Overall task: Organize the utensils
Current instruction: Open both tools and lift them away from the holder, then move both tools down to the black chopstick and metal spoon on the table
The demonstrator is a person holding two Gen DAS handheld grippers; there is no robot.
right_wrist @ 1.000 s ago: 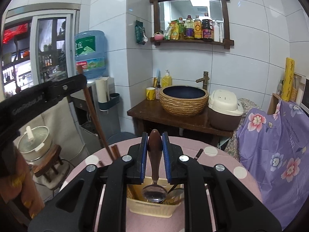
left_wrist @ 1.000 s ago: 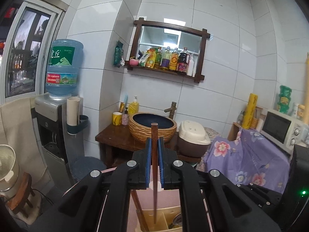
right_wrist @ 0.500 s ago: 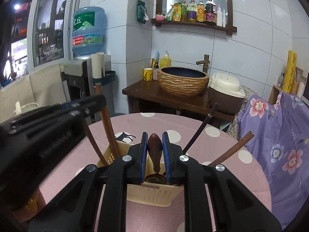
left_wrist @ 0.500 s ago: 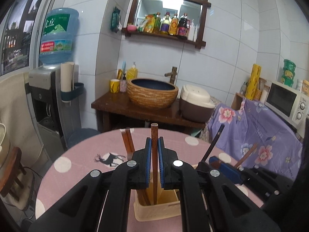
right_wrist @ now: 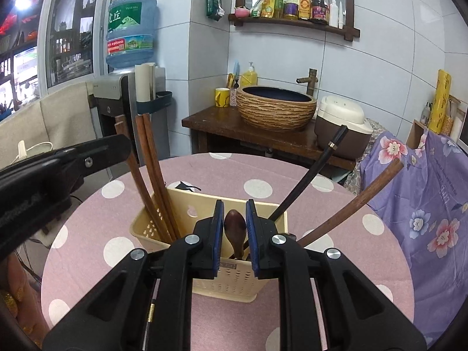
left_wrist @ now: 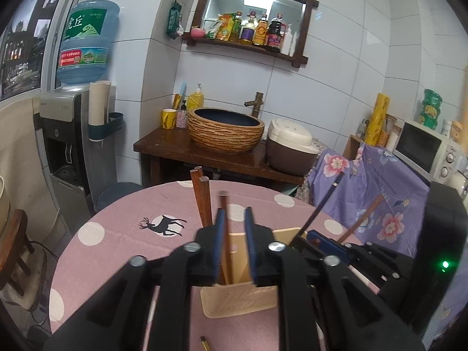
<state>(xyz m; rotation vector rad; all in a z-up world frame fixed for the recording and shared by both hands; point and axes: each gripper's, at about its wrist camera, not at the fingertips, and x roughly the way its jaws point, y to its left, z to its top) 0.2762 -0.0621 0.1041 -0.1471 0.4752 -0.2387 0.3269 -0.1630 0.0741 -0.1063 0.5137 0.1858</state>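
Observation:
A cream plastic utensil basket (right_wrist: 225, 283) stands on the pink dotted table; it also shows in the left wrist view (left_wrist: 239, 298). My left gripper (left_wrist: 235, 242) is open above the basket; a brown chopstick (left_wrist: 224, 234) stands loose between its jaws, down in the basket. My right gripper (right_wrist: 235, 234) has opened slightly around a dark wooden spoon handle (right_wrist: 235, 231) that stands in the basket. Two brown chopsticks (right_wrist: 152, 175) lean left in the basket. A black chopstick (right_wrist: 310, 172) and a brown one (right_wrist: 351, 201) lean right.
The round table (right_wrist: 234, 172) has a pink cloth with white dots and a deer print (left_wrist: 163, 223). A black chopstick (right_wrist: 150, 313) lies on the table near the front. Behind stand a water dispenser (left_wrist: 76, 117), a woven sink bowl (left_wrist: 225, 130) and a rice cooker (left_wrist: 289, 146).
Both grippers came down to the basket with their utensils. The left jaws opened and let go of the chopstick. The right jaws widened around the spoon handle.

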